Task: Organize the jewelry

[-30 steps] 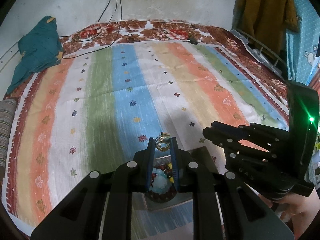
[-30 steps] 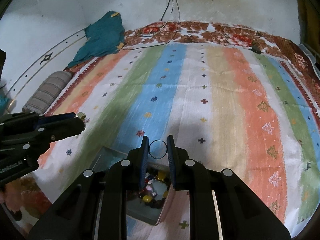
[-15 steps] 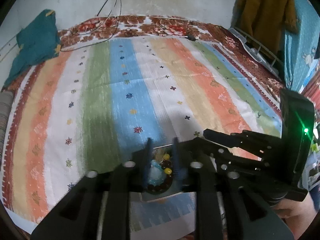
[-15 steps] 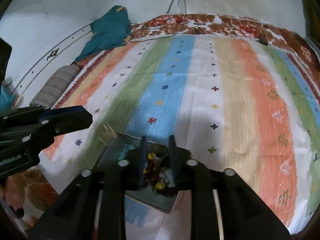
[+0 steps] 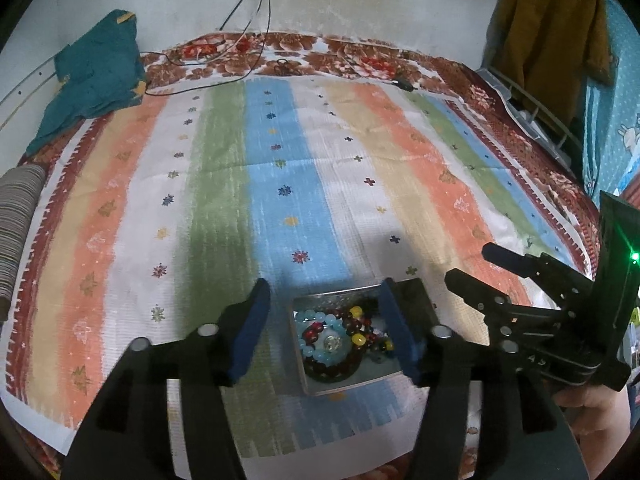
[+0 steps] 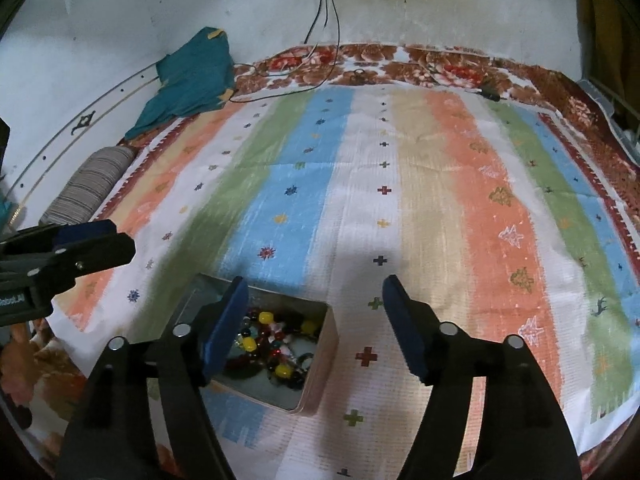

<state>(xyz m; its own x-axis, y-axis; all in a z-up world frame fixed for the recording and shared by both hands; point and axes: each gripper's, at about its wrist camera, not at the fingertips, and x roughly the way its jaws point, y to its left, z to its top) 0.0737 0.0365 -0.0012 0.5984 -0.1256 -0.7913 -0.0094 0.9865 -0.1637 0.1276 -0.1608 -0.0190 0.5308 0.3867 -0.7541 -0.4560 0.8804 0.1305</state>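
A square metal tin [image 5: 316, 390] sits on the striped bedspread near the front edge. It holds bead bracelets [image 5: 340, 340] in turquoise, dark red and yellow. It shows in the right wrist view too [image 6: 320, 364], with the beads [image 6: 272, 340] inside. My left gripper [image 5: 324, 304] is open and empty, its jaws wide apart above the tin. My right gripper [image 6: 316, 300] is open and empty, its left finger over the tin. The right gripper also shows at the right of the left wrist view [image 5: 532, 312].
The striped bedspread [image 5: 320, 160] covers a bed against a white wall. A teal cloth [image 5: 92, 76] and cables [image 5: 240, 52] lie at the far edge. A striped bolster [image 5: 16, 216] lies at the left. A brown garment [image 5: 552, 32] hangs at the right.
One second ago the left gripper held a gold ring and the right a thin dark ring. Both moved over the tin and opened wide; the rings are no longer between the fingers.
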